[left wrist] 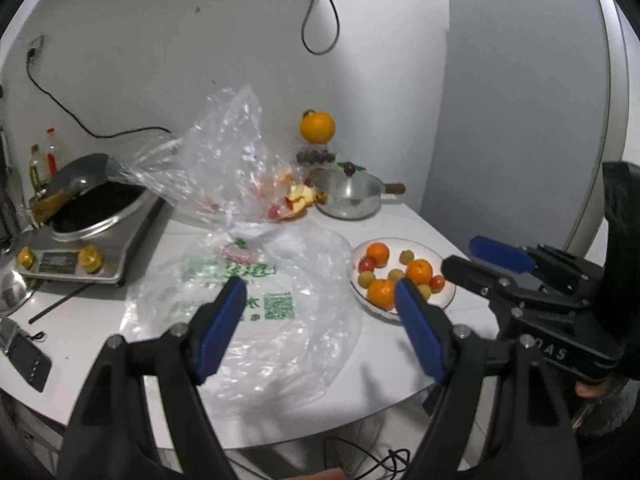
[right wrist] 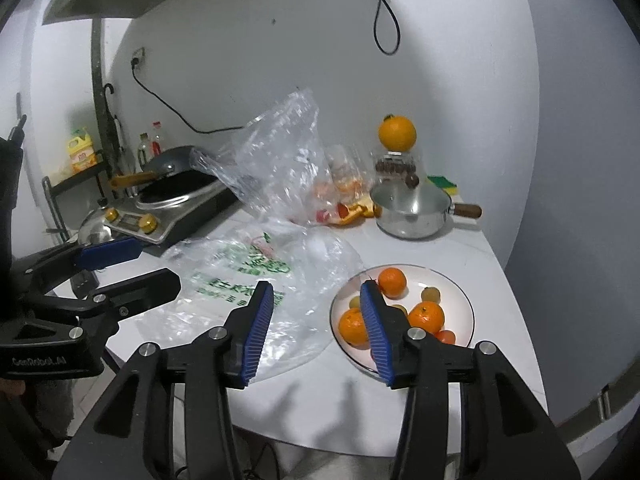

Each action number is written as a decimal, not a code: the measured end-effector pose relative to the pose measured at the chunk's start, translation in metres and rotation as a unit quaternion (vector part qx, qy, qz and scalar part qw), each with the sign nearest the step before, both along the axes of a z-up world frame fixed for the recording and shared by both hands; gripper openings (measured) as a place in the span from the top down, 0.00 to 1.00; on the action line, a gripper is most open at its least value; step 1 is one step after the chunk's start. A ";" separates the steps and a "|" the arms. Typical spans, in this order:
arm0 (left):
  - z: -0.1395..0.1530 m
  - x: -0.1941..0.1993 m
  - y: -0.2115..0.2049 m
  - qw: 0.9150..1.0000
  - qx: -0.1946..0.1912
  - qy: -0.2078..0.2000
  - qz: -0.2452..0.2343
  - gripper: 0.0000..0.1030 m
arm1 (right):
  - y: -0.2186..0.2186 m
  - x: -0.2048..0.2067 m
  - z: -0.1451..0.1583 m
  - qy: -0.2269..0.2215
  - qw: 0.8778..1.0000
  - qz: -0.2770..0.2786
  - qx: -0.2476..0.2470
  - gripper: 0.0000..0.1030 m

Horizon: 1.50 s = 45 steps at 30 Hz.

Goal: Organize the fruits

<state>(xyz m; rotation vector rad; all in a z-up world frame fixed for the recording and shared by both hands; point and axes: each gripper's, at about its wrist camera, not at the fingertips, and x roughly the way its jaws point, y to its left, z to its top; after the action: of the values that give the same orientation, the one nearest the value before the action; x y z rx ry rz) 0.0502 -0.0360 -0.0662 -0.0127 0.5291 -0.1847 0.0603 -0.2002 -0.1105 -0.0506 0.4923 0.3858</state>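
Note:
A white plate (left wrist: 424,249) (right wrist: 460,292) on the white table holds several oranges (left wrist: 419,271) (right wrist: 425,316), small red tomatoes (left wrist: 367,264) and small yellow-green fruits (left wrist: 406,257). A flat clear plastic bag with green print (left wrist: 256,300) (right wrist: 256,276) lies left of the plate. My left gripper (left wrist: 320,292) is open and empty above the bag's near edge. My right gripper (right wrist: 316,296) is open and empty, its right finger over the plate's left side. It also shows in the left wrist view (left wrist: 472,256).
A crumpled clear bag with fruit peels (left wrist: 240,160) (right wrist: 336,196) stands behind. A steel saucepan (left wrist: 348,196) (right wrist: 412,212), a big orange on a clear box (left wrist: 317,127) (right wrist: 397,133), and an induction cooker with a wok (left wrist: 92,224) (right wrist: 176,200) sit at the back. A phone (left wrist: 24,356) lies left.

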 end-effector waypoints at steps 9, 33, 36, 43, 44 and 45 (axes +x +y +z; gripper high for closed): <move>0.025 -0.035 0.017 0.999 0.009 -0.037 0.027 0.25 | 0.010 -0.031 0.021 -0.032 0.999 0.004 0.002 0.54; 0.108 -0.102 0.057 0.978 0.010 -0.174 0.111 0.06 | 0.024 -0.082 0.104 -0.134 0.991 0.003 0.021 0.31; 0.116 -0.102 0.059 0.977 0.009 -0.180 0.114 0.06 | 0.025 -0.082 0.112 -0.144 0.989 0.004 0.022 0.28; 0.123 -0.096 0.059 0.976 0.007 -0.186 0.114 0.06 | 0.029 -0.079 0.122 -0.154 0.988 0.009 0.018 0.28; 0.123 -0.096 0.058 0.976 0.007 -0.186 0.114 0.06 | 0.029 -0.079 0.123 -0.155 0.988 0.010 0.016 0.28; 0.123 -0.095 0.058 0.976 0.007 -0.186 0.113 0.06 | 0.029 -0.078 0.123 -0.156 0.988 0.012 0.016 0.28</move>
<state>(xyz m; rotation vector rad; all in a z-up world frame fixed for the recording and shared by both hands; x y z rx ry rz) -0.0444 0.0215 0.0566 -0.0242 0.1532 0.0401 -0.0176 -0.1715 0.0127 -0.0848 0.1765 0.4000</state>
